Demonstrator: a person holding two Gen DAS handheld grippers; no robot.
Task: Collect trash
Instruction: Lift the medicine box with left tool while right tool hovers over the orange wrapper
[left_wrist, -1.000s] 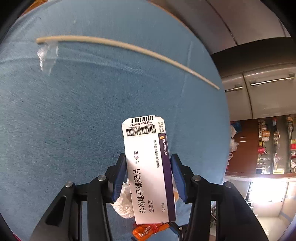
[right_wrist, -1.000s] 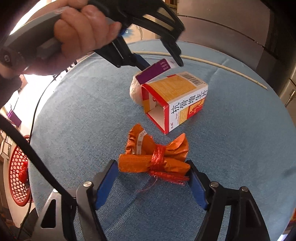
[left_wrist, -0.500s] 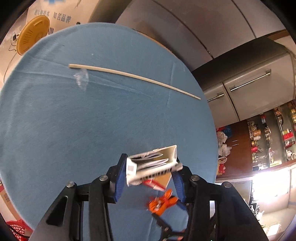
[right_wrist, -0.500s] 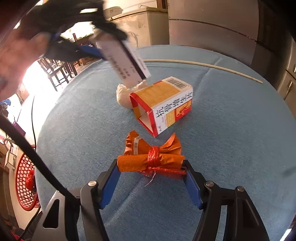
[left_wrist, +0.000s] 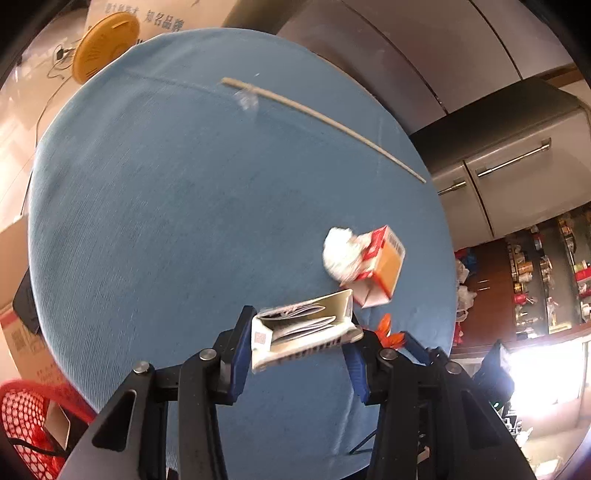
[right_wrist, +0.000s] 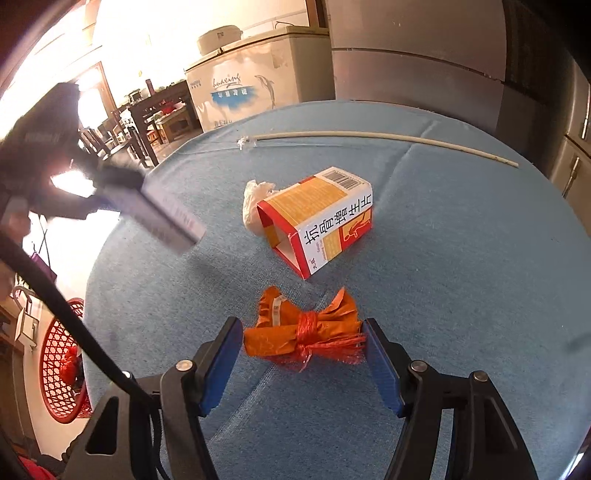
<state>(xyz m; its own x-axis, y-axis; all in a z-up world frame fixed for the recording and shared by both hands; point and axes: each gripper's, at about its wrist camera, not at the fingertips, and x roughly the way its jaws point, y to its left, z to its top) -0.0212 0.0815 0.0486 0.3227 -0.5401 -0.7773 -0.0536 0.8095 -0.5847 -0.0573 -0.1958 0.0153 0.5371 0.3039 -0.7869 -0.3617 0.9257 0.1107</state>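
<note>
One piece is picked up so far: our left gripper (left_wrist: 301, 350) is clamped on a flat white cardboard pill box (left_wrist: 303, 334), lifted off the round blue table (left_wrist: 166, 203) & not binned yet. Our right gripper (right_wrist: 303, 354) has just been closing w/ the orange wrapper tied w/ red net (right_wrist: 303, 338) between its jaws; can't tell if they pinch it. Left: red & orange carton (right_wrist: 321, 218) reading "抗骨增生片", white crumpled tissue (right_wrist: 255, 203), long pale stick (right_wrist: 388, 142). Red mesh basket (right_wrist: 61, 365) sits near left. Far freezer (right_wrist: 255, 81) says "huaxing".

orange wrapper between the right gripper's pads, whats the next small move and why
Probably close the right gripper on the orange wrapper. The wrapper lies on the blue tabletop between the pads, which flank its two ends without clearly pressing it. The left gripper already carries the white medicine box, so the wrapper falls to the right.
</note>
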